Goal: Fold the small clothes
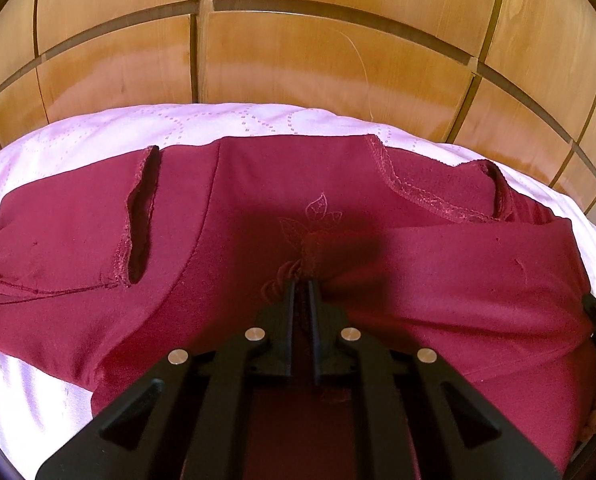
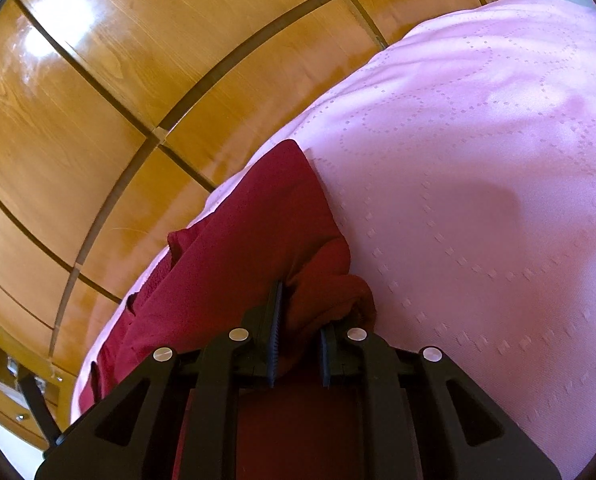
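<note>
Now the dark red garment [image 1: 258, 216] lies spread on the pink bedsheet [image 1: 98, 128], in front of the wooden wardrobe [image 1: 298, 52]. Near the embroidered flower [image 1: 310, 220] at the garment's middle, the left gripper [image 1: 302, 284] pinches a fold, jaws almost together. At the garment's edge, the right gripper [image 2: 298, 312] clamps bunched cloth.

Left gripper [image 1: 302, 280], right gripper [image 2: 300, 312]: matte black linkage arms, four round silver pins each, triangular cut-outs; right fingers [image 2: 276, 320] with ribbed pads.
</note>
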